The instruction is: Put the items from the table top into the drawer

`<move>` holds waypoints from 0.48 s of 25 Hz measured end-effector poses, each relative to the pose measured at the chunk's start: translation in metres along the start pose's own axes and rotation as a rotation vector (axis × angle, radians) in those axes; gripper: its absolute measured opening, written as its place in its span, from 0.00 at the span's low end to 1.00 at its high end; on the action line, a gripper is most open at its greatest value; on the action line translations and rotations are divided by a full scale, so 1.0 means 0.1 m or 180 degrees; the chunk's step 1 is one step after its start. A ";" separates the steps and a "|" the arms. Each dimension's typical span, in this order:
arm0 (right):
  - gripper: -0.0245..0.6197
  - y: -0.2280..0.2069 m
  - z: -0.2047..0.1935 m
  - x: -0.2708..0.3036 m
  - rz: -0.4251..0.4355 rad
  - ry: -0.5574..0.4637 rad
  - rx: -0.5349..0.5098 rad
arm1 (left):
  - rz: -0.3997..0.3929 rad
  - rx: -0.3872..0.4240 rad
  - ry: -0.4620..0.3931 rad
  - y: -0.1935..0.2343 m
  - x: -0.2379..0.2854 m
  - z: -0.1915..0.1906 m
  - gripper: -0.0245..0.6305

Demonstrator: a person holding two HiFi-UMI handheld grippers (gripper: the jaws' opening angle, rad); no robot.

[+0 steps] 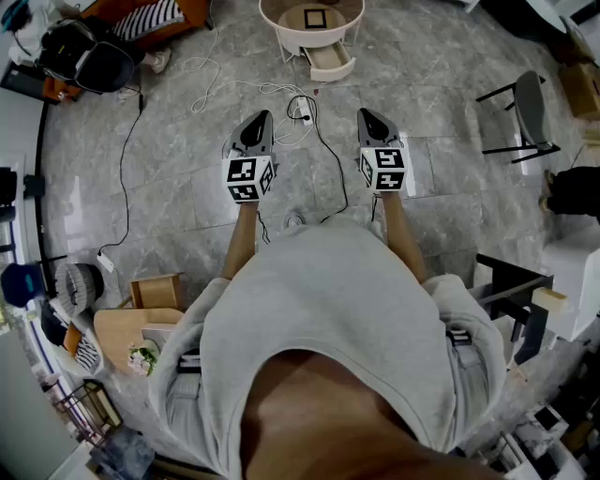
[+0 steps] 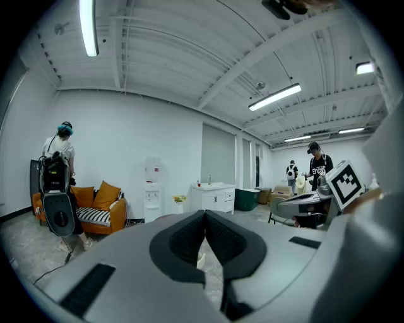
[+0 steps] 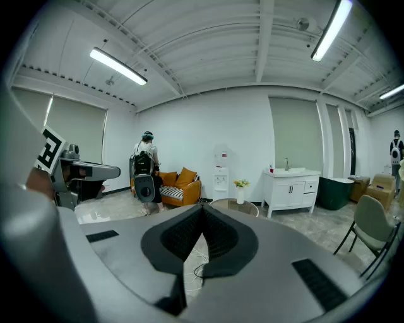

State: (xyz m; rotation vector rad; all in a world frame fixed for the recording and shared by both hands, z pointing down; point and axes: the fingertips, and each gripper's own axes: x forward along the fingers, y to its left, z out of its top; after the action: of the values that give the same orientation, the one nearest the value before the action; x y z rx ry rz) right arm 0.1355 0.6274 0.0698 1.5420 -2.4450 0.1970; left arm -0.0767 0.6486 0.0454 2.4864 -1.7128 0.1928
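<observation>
One round white table sits at the top centre of the head view, straight ahead of both grippers and well apart from them. A dark square item lies on its top, and its drawer is open toward the person. The left gripper and right gripper are both closed on nothing. The right one looks slightly nearer the drawer.

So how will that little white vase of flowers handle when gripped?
The vase looks narrow and upright, so it probably tips easily. It resembles white ceramic, so possibly slippery and breakable. The flowers likely make it slightly top-heavy.
</observation>
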 end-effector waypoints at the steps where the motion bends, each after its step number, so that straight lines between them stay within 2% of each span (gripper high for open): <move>1: 0.07 -0.02 0.00 0.00 -0.0006 0.0002 0.0000 | -0.0007 0.0003 -0.0001 -0.01 0.01 0.00 0.06; 12: 0.07 -0.31 0.01 -0.06 0.0017 -0.0065 0.0030 | -0.0022 0.0042 -0.0029 -0.28 0.18 0.09 0.06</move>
State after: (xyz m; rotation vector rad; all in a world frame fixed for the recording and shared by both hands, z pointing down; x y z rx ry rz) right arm 0.1659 0.6185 0.0671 1.5488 -2.4676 0.1950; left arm -0.0437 0.6403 0.0386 2.5062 -1.7115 0.1931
